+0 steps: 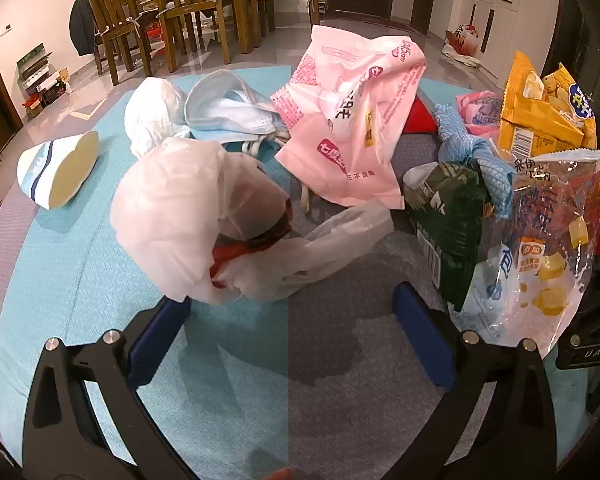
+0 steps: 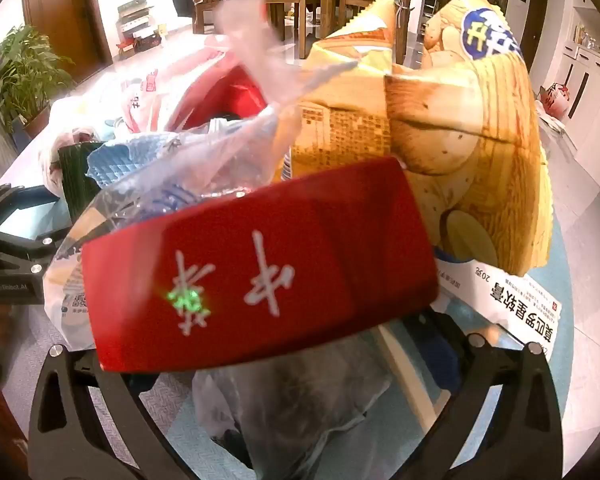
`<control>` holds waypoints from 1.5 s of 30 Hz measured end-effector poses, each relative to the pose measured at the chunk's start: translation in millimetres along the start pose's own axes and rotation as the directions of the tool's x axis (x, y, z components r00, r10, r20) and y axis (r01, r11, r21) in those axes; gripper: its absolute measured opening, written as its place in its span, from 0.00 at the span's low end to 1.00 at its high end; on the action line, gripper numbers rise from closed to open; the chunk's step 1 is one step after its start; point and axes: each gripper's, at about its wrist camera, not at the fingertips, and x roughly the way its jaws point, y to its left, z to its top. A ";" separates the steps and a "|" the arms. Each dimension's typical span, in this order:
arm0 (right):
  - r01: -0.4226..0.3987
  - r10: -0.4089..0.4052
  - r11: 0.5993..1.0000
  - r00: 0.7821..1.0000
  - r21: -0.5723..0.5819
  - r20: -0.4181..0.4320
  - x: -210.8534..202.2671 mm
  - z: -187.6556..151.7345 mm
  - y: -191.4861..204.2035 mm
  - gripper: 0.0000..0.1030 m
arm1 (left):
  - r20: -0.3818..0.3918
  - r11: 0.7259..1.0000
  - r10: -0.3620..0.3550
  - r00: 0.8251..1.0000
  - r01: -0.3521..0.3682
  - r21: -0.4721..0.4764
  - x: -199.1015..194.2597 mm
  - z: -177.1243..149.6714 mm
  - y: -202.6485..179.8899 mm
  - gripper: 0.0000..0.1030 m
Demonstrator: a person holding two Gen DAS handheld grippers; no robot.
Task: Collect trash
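A heap of trash lies on a teal and grey mat (image 1: 80,280). Nearest is a crumpled white plastic bag (image 1: 180,220) with something red inside, touching the left fingertip of my left gripper (image 1: 292,336), which is open and empty. Behind it lie a pink wrapper (image 1: 352,120), blue face masks (image 1: 228,112), a green packet (image 1: 448,220) and a clear bread bag (image 1: 540,248). In the right wrist view a red box (image 2: 260,264) with white characters lies across my right gripper (image 2: 276,320), hiding its tips. The jaws stand wide, and no pad visibly presses on the box.
A paper cup (image 1: 56,168) lies on its side at the left. Yellow chip bags (image 2: 460,140) tower behind the red box, above a white carton flap (image 2: 508,296). A greyish plastic bag (image 2: 292,400) sits under the right gripper. Wooden chairs (image 1: 148,12) and a plant (image 2: 24,72) stand beyond.
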 end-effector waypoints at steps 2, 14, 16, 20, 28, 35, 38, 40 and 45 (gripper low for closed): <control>0.000 0.000 1.000 1.000 0.000 0.000 0.0 0.0 -0.1 0.98 | 0.000 1.000 -0.002 1.000 0.002 -0.001 0.0 0.0 0.1 0.98; 0.000 0.000 1.000 1.000 0.000 0.000 -0.1 0.0 -0.2 0.98 | 0.001 1.000 -0.002 1.000 0.002 -0.002 0.0 0.0 0.1 0.98; 0.000 0.000 1.000 1.000 0.000 0.000 0.0 0.0 -0.2 0.98 | 0.000 1.000 -0.002 1.000 0.002 -0.002 0.0 0.0 0.1 0.98; 0.000 0.000 1.000 1.000 0.000 0.000 0.0 0.0 -0.2 0.98 | 0.000 1.000 -0.002 1.000 0.002 -0.002 0.0 0.0 0.1 0.98; 0.000 0.000 1.000 1.000 0.001 0.000 0.0 0.0 -0.3 0.98 | 0.001 1.000 -0.002 1.000 0.002 -0.002 -0.1 -0.1 0.3 0.98; 0.000 0.000 1.000 1.000 0.000 0.000 -0.1 0.0 -0.3 0.98 | 0.001 1.000 -0.002 1.000 0.002 -0.002 -0.1 -0.2 0.3 0.98; 0.000 0.000 1.000 1.000 0.000 0.000 -0.2 0.0 -0.4 0.98 | 0.001 1.000 -0.002 1.000 0.002 -0.002 -0.2 -0.2 0.4 0.98; 0.000 0.000 1.000 1.000 0.000 0.000 -0.1 0.1 -0.5 0.98 | 0.001 1.000 -0.002 1.000 0.002 -0.002 -0.1 -0.2 0.3 0.98; -0.010 0.010 1.000 1.000 -0.016 -0.001 3.4 5.0 2.5 0.98 | 0.001 1.000 -0.002 1.000 0.002 -0.002 -0.2 -0.2 0.0 0.98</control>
